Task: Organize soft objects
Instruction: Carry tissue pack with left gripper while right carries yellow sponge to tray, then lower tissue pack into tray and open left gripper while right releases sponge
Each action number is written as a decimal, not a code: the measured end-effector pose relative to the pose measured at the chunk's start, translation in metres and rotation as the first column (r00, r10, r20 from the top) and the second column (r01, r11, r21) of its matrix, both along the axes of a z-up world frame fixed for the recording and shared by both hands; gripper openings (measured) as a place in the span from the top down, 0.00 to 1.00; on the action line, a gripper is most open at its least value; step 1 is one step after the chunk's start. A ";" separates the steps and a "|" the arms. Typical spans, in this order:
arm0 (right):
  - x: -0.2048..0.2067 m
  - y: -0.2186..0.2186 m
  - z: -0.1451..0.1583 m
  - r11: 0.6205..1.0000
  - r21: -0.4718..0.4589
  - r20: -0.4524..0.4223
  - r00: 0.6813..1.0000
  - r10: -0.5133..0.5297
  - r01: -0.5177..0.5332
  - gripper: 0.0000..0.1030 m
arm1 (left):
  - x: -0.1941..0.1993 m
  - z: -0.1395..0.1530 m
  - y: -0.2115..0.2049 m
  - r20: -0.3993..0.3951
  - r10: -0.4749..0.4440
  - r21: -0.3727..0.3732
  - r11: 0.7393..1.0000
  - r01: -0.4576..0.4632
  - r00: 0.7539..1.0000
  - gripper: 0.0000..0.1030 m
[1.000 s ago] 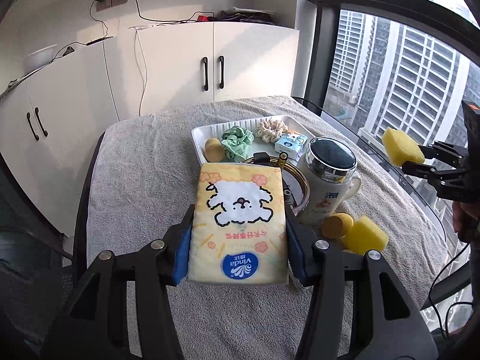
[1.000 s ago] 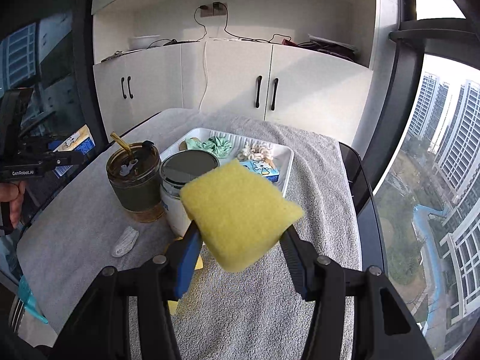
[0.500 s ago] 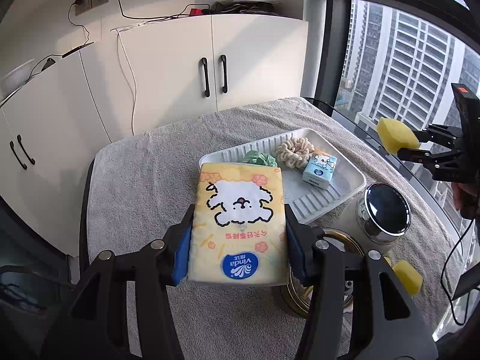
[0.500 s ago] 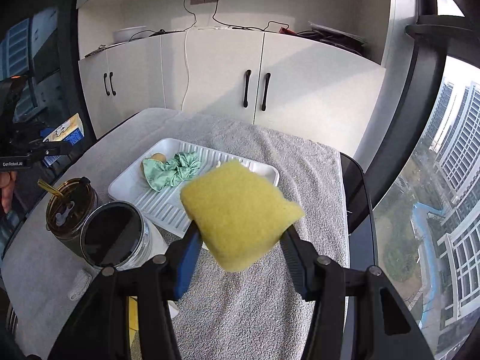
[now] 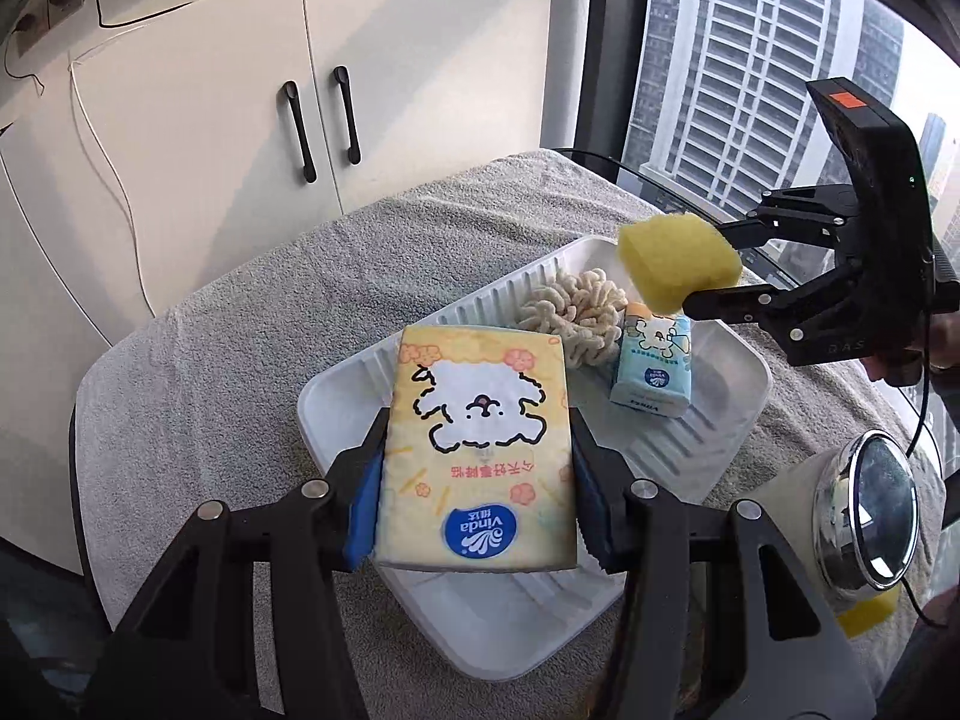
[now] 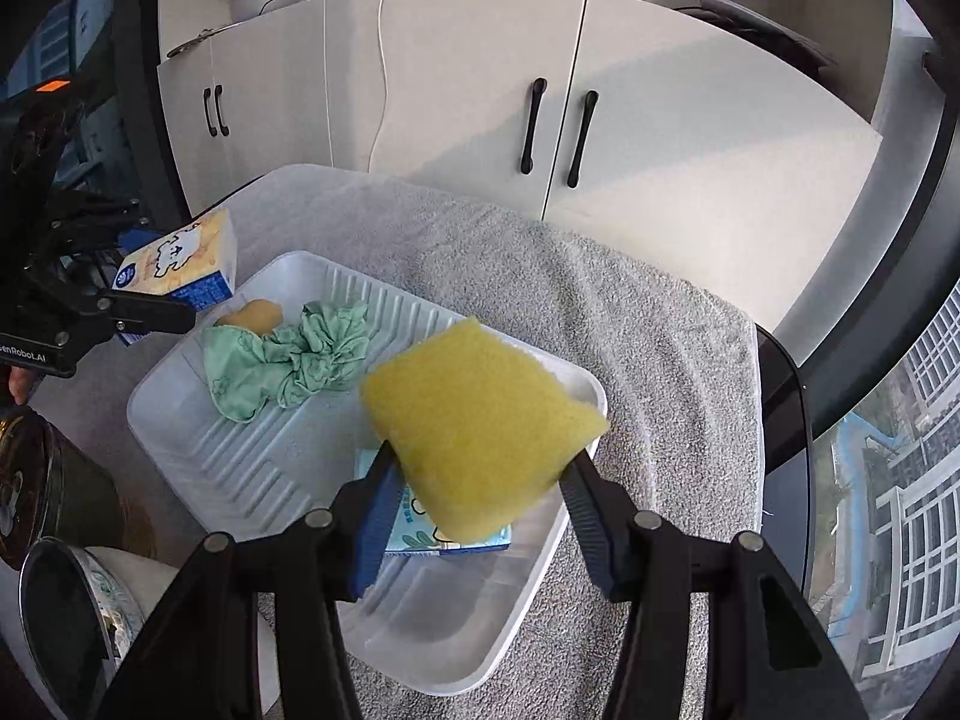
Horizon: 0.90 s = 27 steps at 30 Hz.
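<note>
My left gripper (image 5: 474, 480) is shut on a yellow tissue pack (image 5: 477, 450) printed with a white dog, held above the near left part of the white ribbed tray (image 5: 732, 420). My right gripper (image 6: 477, 480) is shut on a yellow sponge (image 6: 480, 426) over the tray's (image 6: 180, 414) right side; the left wrist view shows that same sponge (image 5: 678, 267) above the tray's far corner. In the tray lie a cream scrunchie (image 5: 573, 318), a small blue tissue pack (image 5: 654, 366), a green cloth (image 6: 288, 360) and a tan round piece (image 6: 252, 315).
A grey towel (image 5: 240, 360) covers the table. A chrome-lidded mug (image 5: 864, 516) and a dark cup (image 6: 42, 480) stand near the tray's front edge, with another yellow sponge (image 5: 867, 612) beside the mug. White cabinets (image 5: 360, 90) stand behind the table; windows are on the right.
Both grippers moved forward over the table and now hang above the tray, each keeping its grip. The mug and the dark cup have slid toward the lower edge of each view.
</note>
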State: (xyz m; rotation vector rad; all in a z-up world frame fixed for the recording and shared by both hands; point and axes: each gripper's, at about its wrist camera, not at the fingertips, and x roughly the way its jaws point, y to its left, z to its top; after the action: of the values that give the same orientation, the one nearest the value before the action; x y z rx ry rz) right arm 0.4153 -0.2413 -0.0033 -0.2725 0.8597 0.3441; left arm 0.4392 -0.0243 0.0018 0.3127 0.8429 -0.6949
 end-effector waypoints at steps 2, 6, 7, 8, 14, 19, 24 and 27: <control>0.009 0.005 -0.006 1.000 0.015 -0.014 1.000 0.015 -0.015 0.46 | 0.009 -0.008 -0.007 -0.023 -0.016 0.000 1.000 0.016 1.000 0.51; 0.024 0.017 -0.018 0.999 0.017 -0.031 0.999 0.041 -0.041 0.46 | 0.022 -0.028 -0.014 -0.044 -0.020 0.008 1.000 0.020 0.999 0.51; 0.027 0.019 -0.021 0.999 0.014 -0.034 0.998 0.045 -0.044 0.46 | 0.025 -0.032 -0.014 -0.048 -0.017 0.010 1.000 0.018 0.999 0.51; 0.031 0.021 -0.023 0.999 0.013 -0.037 0.998 0.049 -0.048 0.46 | 0.027 -0.036 -0.015 -0.052 -0.016 0.011 1.000 0.016 0.999 0.51; 0.043 0.026 -0.038 0.999 0.007 -0.053 0.997 0.054 -0.054 0.46 | 0.034 -0.047 -0.016 -0.066 -0.014 -0.003 1.000 0.013 0.998 0.51; 0.043 0.025 -0.046 0.999 0.007 -0.050 0.998 0.046 -0.046 0.44 | 0.035 -0.052 -0.020 -0.067 -0.006 0.010 1.000 0.007 0.998 0.49; 0.043 0.025 -0.049 0.999 0.000 -0.048 0.998 0.033 -0.033 0.41 | 0.037 -0.053 -0.020 -0.055 0.018 0.006 1.000 -0.018 0.998 0.34; 0.041 0.022 -0.049 1.000 0.006 -0.044 0.999 0.025 -0.025 0.37 | 0.035 -0.051 -0.018 -0.054 0.021 0.000 1.000 -0.021 0.998 0.26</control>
State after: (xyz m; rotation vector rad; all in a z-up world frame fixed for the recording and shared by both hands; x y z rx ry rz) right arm 0.4568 -0.2191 -0.0525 -0.2716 0.8989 0.3770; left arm 0.4738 -0.0425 -0.0490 0.2851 0.8964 -0.6861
